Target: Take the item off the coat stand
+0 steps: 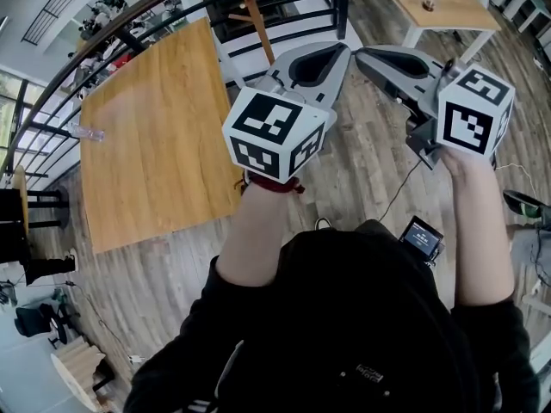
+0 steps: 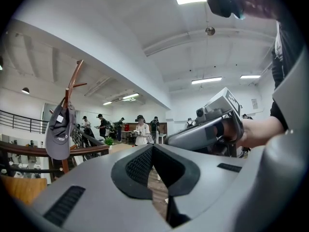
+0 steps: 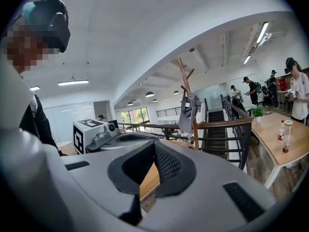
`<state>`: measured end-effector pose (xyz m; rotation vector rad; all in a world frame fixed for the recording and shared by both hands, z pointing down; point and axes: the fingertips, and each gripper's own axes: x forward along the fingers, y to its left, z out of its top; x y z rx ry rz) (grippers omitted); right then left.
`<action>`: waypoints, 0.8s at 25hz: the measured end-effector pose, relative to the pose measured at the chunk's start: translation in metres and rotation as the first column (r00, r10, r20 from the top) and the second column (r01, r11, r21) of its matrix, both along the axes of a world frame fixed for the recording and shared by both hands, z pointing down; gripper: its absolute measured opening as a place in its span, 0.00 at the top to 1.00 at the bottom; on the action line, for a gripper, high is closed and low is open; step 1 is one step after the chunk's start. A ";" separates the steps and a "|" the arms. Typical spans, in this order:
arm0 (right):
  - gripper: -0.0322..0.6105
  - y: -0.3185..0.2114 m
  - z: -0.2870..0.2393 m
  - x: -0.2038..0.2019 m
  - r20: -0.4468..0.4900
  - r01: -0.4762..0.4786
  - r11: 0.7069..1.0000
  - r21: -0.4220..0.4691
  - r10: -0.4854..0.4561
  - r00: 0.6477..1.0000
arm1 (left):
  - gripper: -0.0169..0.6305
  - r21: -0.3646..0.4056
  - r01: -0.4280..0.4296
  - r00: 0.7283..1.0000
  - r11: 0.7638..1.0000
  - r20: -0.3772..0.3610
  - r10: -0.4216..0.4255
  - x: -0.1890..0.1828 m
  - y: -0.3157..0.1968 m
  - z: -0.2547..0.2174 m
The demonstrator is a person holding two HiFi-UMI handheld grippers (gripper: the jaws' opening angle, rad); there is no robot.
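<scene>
A grey cap (image 2: 59, 134) hangs on the coat stand (image 2: 64, 166).

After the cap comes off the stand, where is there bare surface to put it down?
The big wooden table is bare everywhere beyond the bottle lying at its left edge. The smaller table at upper right holds a cup, so less room there.

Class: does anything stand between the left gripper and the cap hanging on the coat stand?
Nothing visible does. The grey cap hangs on the coat stand, left of the left gripper, with open air between; the wooden table lies lower.
</scene>
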<state>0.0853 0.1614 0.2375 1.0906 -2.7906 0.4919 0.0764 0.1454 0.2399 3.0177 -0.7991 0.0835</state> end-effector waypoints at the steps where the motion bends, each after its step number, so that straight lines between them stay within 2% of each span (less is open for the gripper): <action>1: 0.92 0.000 0.000 -0.001 0.004 0.000 1.000 -0.002 0.000 1.000 | 0.97 -0.003 0.001 1.000 1.000 0.000 -0.001 -0.001 0.000 0.001; 9: 0.92 -0.012 0.004 -0.005 0.033 0.024 1.000 -0.009 -0.024 0.999 | 0.97 -0.013 0.028 1.000 1.000 0.005 -0.028 -0.010 -0.010 0.009; 16: 0.92 -0.033 -0.006 -0.016 0.048 0.078 0.997 0.011 -0.079 0.996 | 0.97 -0.001 0.089 0.996 0.996 0.008 -0.089 -0.026 -0.028 0.003; 20: 0.92 -0.060 -0.012 -0.023 0.057 0.109 0.994 0.019 -0.110 0.992 | 0.97 0.006 0.123 0.992 0.992 0.010 -0.124 -0.035 -0.056 -0.003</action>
